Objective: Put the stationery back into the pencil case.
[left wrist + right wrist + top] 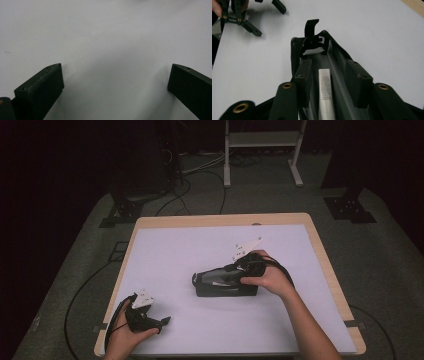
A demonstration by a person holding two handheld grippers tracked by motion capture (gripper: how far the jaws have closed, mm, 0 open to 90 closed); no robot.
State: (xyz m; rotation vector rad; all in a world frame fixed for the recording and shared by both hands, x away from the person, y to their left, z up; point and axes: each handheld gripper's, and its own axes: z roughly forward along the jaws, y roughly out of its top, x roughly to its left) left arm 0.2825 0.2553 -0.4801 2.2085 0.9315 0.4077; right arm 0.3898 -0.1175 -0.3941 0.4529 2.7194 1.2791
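Two tools: the right tool [332, 82], apart, inside a soft black fabric pouch [220, 282]; the left tool [115, 82], apart over matte white table [200, 245].

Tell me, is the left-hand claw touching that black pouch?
Apart. The high view shows the left gripper near the table's front corner, with bare white surface between it and the black pouch held open by the right gripper.
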